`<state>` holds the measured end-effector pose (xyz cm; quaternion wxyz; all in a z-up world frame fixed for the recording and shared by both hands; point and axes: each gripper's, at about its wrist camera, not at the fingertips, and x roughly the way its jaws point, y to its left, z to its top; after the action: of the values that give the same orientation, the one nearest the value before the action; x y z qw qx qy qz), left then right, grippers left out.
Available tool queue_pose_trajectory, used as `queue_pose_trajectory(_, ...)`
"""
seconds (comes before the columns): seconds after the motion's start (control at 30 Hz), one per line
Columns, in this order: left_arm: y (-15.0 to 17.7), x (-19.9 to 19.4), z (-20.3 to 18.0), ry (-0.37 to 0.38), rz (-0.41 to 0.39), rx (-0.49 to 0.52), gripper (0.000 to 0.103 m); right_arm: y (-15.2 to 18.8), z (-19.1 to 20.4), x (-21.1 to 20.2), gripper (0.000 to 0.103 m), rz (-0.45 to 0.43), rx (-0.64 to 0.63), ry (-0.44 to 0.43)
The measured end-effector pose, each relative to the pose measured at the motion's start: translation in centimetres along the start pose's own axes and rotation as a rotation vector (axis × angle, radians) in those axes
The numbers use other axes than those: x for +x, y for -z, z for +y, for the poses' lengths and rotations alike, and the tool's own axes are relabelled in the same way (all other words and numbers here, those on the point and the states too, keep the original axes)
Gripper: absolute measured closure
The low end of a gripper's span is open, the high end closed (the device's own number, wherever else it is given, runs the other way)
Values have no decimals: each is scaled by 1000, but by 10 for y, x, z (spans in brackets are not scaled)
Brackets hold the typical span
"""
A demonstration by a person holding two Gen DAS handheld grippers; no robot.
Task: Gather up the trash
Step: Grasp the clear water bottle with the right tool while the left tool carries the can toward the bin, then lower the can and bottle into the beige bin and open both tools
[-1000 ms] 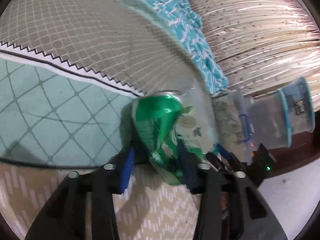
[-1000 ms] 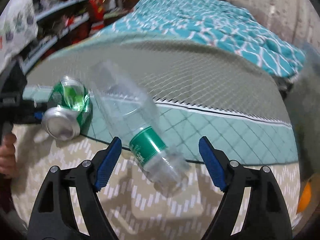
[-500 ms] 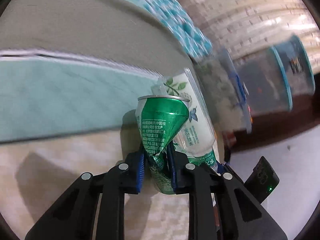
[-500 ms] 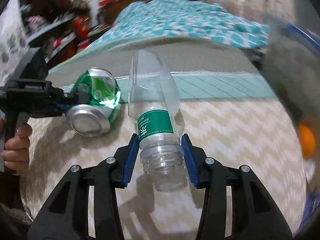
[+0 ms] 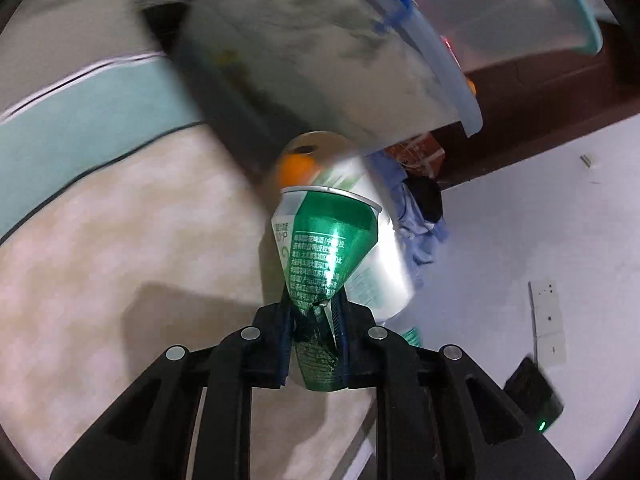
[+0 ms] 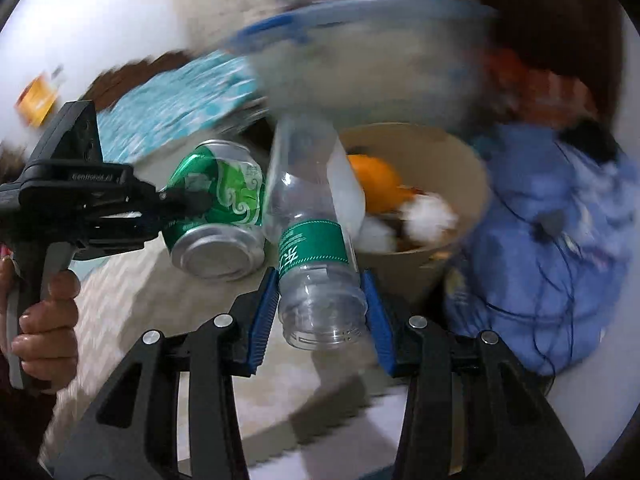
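Beyond both loads, the tan bin [image 6: 460,184] is seen, an orange and white scraps inside. The clear bottle [image 6: 316,240] is clamped by the right gripper [image 6: 320,312], long axis aimed binward, nearer it. The crushed green can [image 5: 324,264] is pinched by the left gripper [image 5: 314,332], over pale bedding [image 5: 140,240].

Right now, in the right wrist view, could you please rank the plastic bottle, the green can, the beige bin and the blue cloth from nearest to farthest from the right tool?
1. Plastic bottle: clamped in the right tool.
2. Green can: just left of the bottle, held by the left tool.
3. Beige bin: behind the bottle, to the right.
4. Blue cloth: far right; too close to call against the bin.
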<state>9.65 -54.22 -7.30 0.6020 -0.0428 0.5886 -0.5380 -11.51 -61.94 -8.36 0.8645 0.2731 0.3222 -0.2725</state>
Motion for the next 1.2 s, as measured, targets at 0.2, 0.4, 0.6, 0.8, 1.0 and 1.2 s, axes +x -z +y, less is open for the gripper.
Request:
queue_pose_trajectory(0.2,-44,75,-39,-124,50,54,59,-24,-20,27,56,6,113,24)
queue_pose_trajectory(0.4,-48,78,-30,-146,54,19,42,-14,-7,10,40,-85,70,30)
queue_pose_trajectory(0.6,-25,5,-15,-90,-39,40,37,17,17,-21,38,-176,38,22)
queue_pose_trajectory(0.8,38,-49,0,-124,-69,115,32,52,52,-34,37,-147,17,-56)
queue_pose_trajectory(1.0,114,-86,29,-134,-59,144,32,54,42,-57,37,-218,88,14)
queue_pose_trajectory(1.2,168,-110,48,-127,-145,174,32,52,41,-76,37,-244,136,47)
